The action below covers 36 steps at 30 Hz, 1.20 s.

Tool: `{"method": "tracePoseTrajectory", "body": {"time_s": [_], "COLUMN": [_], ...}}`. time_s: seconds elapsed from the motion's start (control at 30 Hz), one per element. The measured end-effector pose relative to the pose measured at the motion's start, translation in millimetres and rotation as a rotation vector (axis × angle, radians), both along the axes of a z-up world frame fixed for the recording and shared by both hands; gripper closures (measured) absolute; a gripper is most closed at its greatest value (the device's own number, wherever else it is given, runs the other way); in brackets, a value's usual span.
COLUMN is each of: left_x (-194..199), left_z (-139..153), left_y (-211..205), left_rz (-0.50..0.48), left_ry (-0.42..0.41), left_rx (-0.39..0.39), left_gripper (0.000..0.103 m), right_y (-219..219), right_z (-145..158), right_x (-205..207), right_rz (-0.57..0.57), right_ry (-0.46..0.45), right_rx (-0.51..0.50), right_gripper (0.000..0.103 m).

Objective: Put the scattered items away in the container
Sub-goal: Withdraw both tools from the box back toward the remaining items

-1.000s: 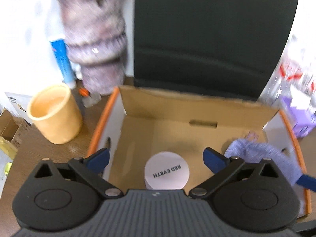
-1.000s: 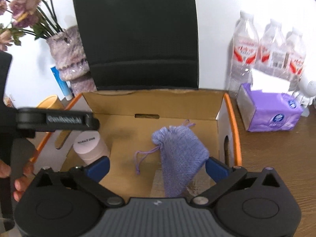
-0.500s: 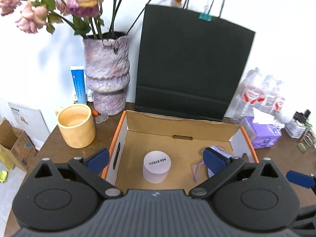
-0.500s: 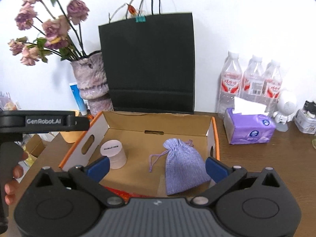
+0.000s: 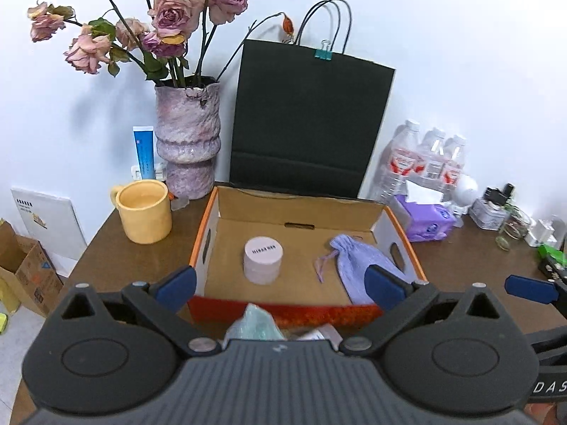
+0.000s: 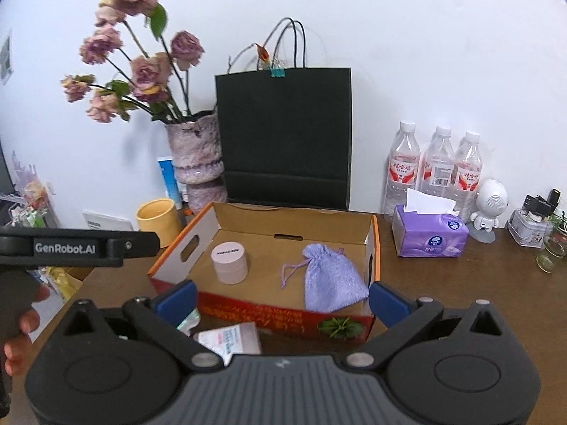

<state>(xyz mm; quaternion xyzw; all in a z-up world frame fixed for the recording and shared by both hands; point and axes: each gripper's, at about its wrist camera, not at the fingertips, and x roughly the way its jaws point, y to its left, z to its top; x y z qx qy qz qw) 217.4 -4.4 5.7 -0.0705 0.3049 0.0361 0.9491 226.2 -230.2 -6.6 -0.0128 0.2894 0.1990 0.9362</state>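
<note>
Mid-frame in the open cardboard box (image 6: 372, 237), a soft lilac drawstring pouch (image 6: 331, 281) and rigid pink lidded jar (image 6: 230, 258) are seen. A small pink-white packet (image 6: 230, 341), probably light, lies lower centre outside; its edges suit gripping. Both the left gripper (image 5: 280, 283) and right gripper (image 6: 281, 297) are spread, empty.

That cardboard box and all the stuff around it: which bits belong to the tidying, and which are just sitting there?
Part of the job:
cardboard box
pink jar
lilac drawstring pouch
pink packet, lying outside the box

Just lying about:
yellow mug
vase of roses
black paper bag
tissue pack
water bottles
</note>
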Motion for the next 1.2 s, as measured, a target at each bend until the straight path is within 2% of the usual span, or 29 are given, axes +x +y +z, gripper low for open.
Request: {"method": "tracePoseTrajectory", "body": {"time_s": [0.43,0.6,0.83,1.07,1.2], "left_x": [-88.3,-114.8,-141.7,-158.1,-161.7], "left_z": [2.7,-3.0,-12.0,-30.4,-37.4], "left_y": [-0.3,-3.6,-8.8,-6.1,-6.5], "left_rz": [-0.039,-0.092,-0.123,-0.131,-0.134], "left_ry": [-0.063,-0.068,-0.103,-0.110,-0.111], "left_rx": [0.012,0.002,0.007,-0.074,-0.055], "left_gripper": [0.000,0.000,0.000,0.000,0.000], "right_y": [-20.3,-21.1,-14.6,-14.2,-14.6], "right_z": [-0.8,-3.6,-17.2,-26.0,-27.6], "right_x": [-77.6,-100.9,-134.6,-152.4,-157.4], "right_rz": [0.080,0.110,0.139,0.107,0.110], "right_ry": [-0.048,-0.068,-0.104,-0.139,-0.140], "right_rx": [-0.001,-0.007,-0.009,0.011,0.016], "right_gripper": [0.000,0.000,0.000,0.000,0.000]}}
